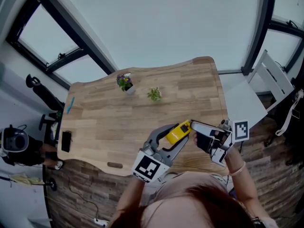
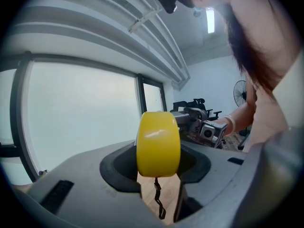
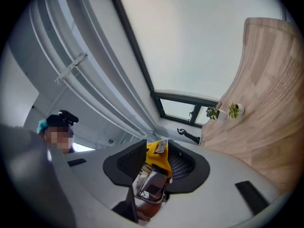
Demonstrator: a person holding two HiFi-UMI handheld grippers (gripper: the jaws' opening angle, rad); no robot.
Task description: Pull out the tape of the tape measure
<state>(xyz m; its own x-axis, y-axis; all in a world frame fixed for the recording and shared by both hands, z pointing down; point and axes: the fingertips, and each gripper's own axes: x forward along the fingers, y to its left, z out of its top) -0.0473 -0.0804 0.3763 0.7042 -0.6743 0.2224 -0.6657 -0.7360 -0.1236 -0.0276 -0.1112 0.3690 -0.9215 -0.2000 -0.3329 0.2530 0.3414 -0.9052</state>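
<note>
Tape measure [image 1: 178, 132] pinched in my left gripper [image 2: 157, 170] jaws; right gripper [image 3: 154, 167] at its 3 o'clock, jaws spread round its end.

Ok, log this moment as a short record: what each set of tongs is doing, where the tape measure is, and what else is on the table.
left tongs: shut on the yellow tape measure, held over the table
right tongs: open, one end of the tape measure between them
tape: no drawn-out length visible
strap: black, hanging below the case
also on table: two small potted plants, far side
</note>
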